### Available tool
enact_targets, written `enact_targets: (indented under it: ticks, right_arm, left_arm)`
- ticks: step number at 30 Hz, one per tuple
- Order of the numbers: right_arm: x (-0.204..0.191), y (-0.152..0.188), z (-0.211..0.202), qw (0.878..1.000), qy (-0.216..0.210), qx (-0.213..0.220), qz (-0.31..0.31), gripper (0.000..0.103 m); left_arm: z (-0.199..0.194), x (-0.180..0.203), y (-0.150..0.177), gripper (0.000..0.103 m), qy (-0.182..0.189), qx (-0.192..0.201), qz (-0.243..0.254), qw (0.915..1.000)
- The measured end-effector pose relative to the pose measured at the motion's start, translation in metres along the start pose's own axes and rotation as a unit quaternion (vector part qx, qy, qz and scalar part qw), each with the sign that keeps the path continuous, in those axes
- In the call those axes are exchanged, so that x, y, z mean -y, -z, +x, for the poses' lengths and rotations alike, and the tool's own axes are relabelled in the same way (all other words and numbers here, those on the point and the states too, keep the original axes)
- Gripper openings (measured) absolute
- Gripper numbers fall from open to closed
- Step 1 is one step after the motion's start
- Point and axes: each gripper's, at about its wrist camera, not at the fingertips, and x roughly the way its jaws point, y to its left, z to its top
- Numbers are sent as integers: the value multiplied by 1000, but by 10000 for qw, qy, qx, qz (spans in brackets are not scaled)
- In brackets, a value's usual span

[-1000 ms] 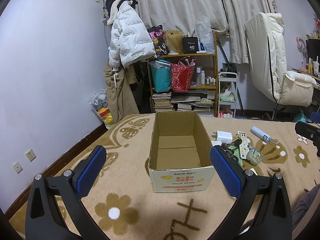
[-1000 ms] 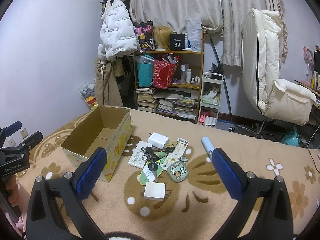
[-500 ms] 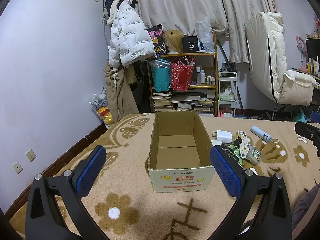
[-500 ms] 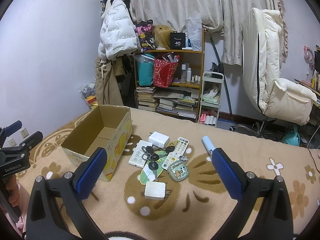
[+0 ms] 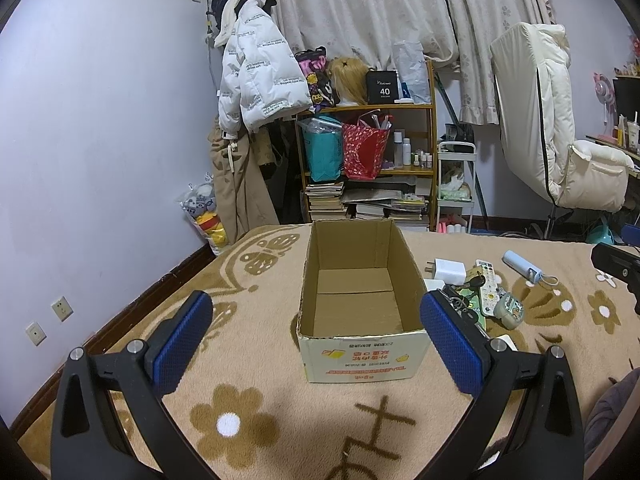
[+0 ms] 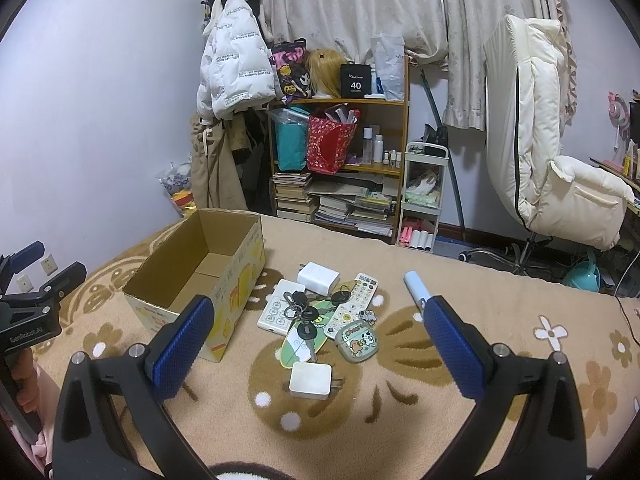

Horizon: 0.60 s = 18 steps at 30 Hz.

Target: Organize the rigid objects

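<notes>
one cardboard box [image 5: 362, 312] sits open, its inside bare.

Pale lilac walls [image 5: 100, 120], floral curtains [image 5: 360, 8], a packed wooden bookshelf [image 6: 340, 168], puffy white jacket [image 5: 260, 76] hanging, cream chair [image 6: 536, 152], flowery tan blanket [image 6: 440, 392].

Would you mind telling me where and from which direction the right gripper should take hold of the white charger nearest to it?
Probably across its two smooth side faces, coming straight down from above. The white charger lies flat on the blanket, apart from the key pile, with its prongs sticking out to the right, so keep clear of that end. The right gripper is open, wider than the body.
</notes>
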Motion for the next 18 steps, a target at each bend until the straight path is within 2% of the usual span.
enact_targets:
  ticks: [18]
  right_arm:
    - [0, 1, 2, 10000, 3, -10, -6, 103]
  left_arm:
    - [-1, -2, 1, 103, 8, -29, -17, 10000]
